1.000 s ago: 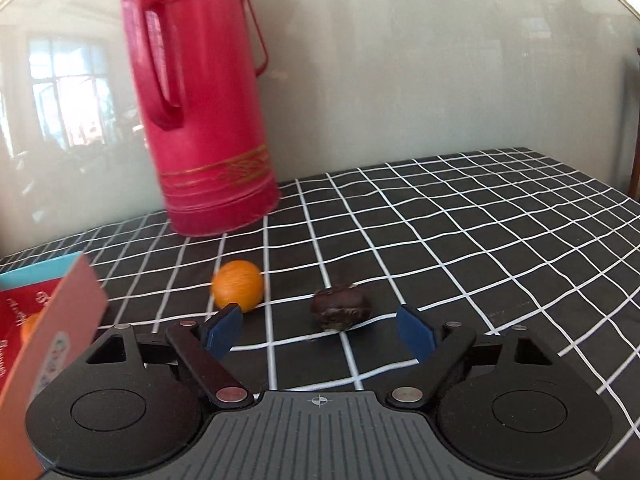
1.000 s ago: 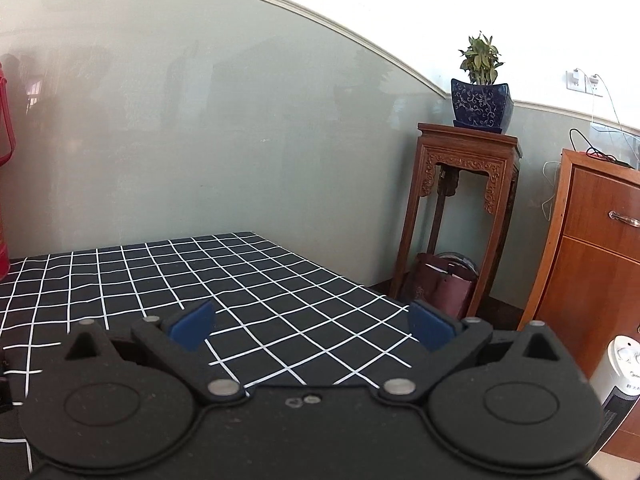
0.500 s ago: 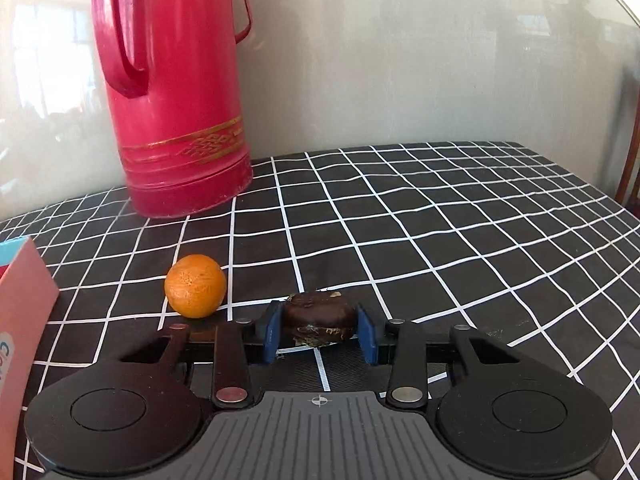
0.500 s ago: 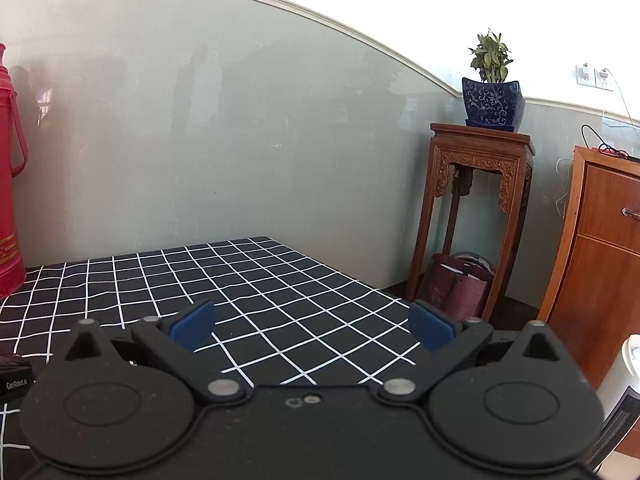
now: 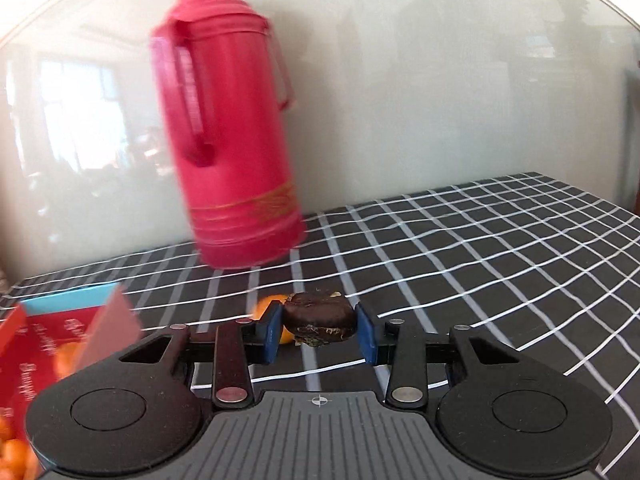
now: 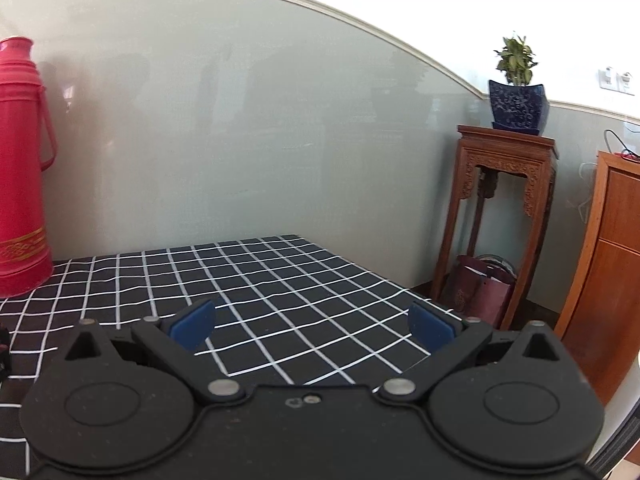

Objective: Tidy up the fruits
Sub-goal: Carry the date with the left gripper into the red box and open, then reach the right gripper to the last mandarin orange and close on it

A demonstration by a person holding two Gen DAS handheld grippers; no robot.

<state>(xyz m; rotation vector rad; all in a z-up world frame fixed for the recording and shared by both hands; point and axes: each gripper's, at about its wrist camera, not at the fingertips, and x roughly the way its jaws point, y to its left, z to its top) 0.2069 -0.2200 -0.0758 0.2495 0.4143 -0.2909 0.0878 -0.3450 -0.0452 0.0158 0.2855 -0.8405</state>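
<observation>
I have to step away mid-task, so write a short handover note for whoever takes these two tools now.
Left tool: shut on the dark brown fruit, which looks lifted off the checked tablecloth.
Right tool: open, nothing between its pads, over bare cloth.
Things: one orange lies on the cloth just behind the left tool; the red box at far left already holds orange fruits. A red thermos stands by the wall.
Done: dark fruit gripped.
Left: place it, probably toward the box, then the loose orange.
</observation>
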